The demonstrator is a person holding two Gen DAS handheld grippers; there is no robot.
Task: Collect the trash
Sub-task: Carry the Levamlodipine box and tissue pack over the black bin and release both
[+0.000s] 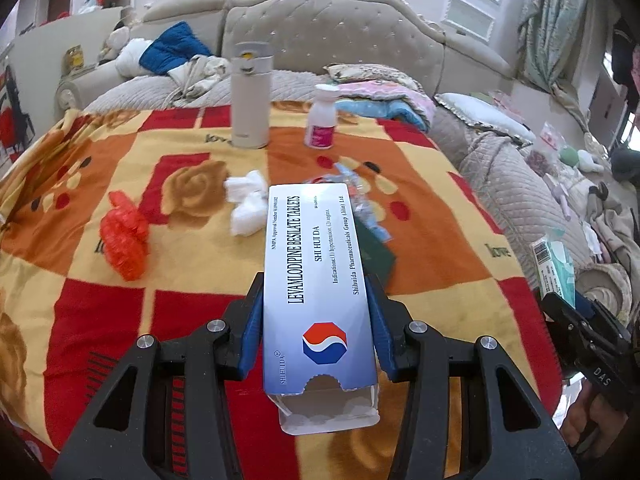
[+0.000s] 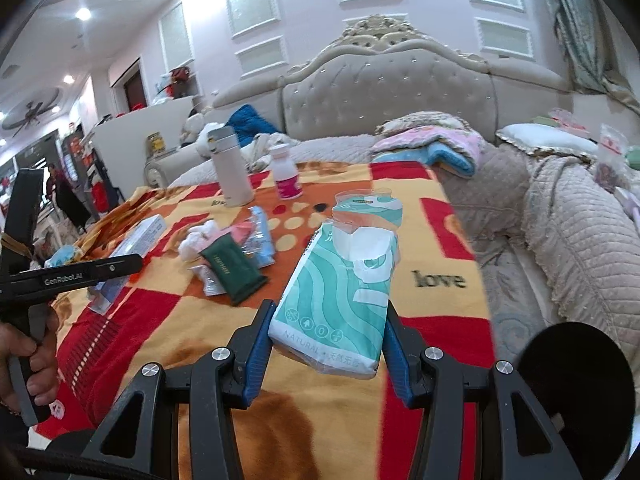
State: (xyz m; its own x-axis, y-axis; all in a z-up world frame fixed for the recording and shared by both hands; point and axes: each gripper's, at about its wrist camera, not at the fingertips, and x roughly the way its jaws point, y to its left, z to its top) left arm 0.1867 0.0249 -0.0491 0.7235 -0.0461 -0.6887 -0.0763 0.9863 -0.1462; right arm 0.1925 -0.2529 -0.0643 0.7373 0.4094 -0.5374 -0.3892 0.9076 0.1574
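Observation:
My left gripper (image 1: pixel 316 292) is shut on a silver medicine box (image 1: pixel 316 280), its torn end toward the camera, held above the patterned blanket (image 1: pixel 120 320). My right gripper (image 2: pixel 330 312) is shut on a teal tissue pack (image 2: pixel 340 280), also off the blanket. On the blanket lie a crumpled red plastic bag (image 1: pixel 124 236), a white tissue wad (image 1: pixel 246 208), a dark green packet (image 2: pixel 232 276) and clear wrappers (image 2: pixel 260 232). In the right wrist view, the left gripper (image 2: pixel 120 264) with the medicine box (image 2: pixel 136 240) shows at the left.
A beige flask (image 1: pixel 250 96) and a white pill bottle (image 1: pixel 322 118) stand upright at the blanket's far side. Beyond them are a tufted headboard (image 2: pixel 384 92), folded bedding (image 2: pixel 432 144) and pillows. A grey quilt (image 2: pixel 560 220) falls away on the right.

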